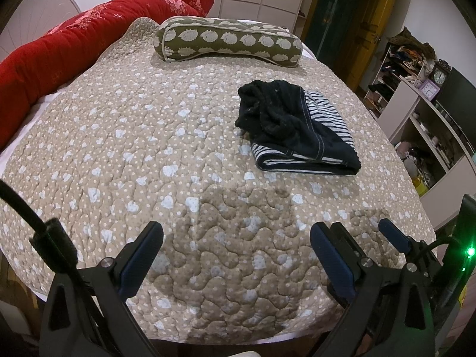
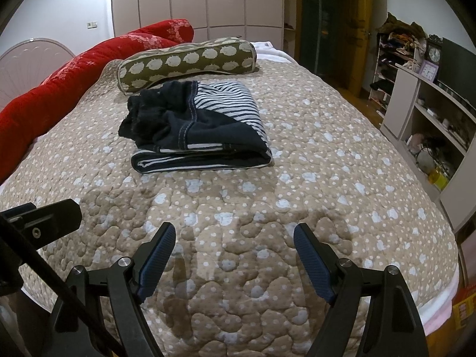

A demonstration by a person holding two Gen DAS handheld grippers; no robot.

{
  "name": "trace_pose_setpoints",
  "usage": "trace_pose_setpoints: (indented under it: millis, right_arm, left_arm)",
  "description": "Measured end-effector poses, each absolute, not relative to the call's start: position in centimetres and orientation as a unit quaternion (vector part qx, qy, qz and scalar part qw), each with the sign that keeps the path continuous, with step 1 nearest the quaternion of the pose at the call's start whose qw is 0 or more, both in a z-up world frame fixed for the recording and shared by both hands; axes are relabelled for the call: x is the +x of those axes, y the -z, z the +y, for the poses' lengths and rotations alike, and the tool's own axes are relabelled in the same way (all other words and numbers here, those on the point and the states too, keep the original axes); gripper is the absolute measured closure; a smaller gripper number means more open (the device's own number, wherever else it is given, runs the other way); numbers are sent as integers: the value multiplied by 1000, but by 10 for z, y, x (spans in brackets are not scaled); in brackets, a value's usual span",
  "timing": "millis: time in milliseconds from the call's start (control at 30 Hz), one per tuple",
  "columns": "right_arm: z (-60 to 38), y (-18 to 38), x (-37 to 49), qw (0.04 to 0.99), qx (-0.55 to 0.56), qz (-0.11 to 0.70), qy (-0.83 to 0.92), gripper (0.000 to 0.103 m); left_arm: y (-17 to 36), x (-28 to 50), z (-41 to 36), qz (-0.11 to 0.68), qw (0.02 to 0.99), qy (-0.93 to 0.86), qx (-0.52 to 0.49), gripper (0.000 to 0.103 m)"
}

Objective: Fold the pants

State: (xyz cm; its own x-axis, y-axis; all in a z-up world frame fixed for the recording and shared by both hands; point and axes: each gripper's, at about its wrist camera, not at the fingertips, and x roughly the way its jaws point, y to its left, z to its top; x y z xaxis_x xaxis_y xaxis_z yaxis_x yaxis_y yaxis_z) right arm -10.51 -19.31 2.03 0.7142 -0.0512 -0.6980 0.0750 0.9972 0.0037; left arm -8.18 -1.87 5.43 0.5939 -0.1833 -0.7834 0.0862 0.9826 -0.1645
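Note:
The dark navy pants [image 1: 297, 128] with a blue-and-white striped lining lie folded in a compact bundle on the beige quilted bed [image 1: 148, 148], and they show in the right wrist view [image 2: 196, 131] too. My left gripper [image 1: 236, 232] is open and empty, hovering over the bed's near edge, well short of the pants. My right gripper [image 2: 235, 232] is open and empty, also near the front edge, with the pants ahead and slightly left. The right gripper's fingers [image 1: 392, 235] show at the right of the left wrist view.
An olive patterned bolster pillow [image 1: 226, 41] lies behind the pants. A red quilt [image 1: 59, 47] runs along the left side of the bed. Shelves [image 2: 431, 119] with clutter and a clock stand to the right. Wardrobes and a door are at the back.

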Motion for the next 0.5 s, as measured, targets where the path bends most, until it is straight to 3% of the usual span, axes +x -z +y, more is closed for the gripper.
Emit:
trace_pose_setpoints:
  millis: [500]
  right_arm:
    - [-189, -18, -104, 925, 15, 379, 22, 18]
  left_arm:
    - [-51, -80, -17, 455, 886, 73, -60, 4]
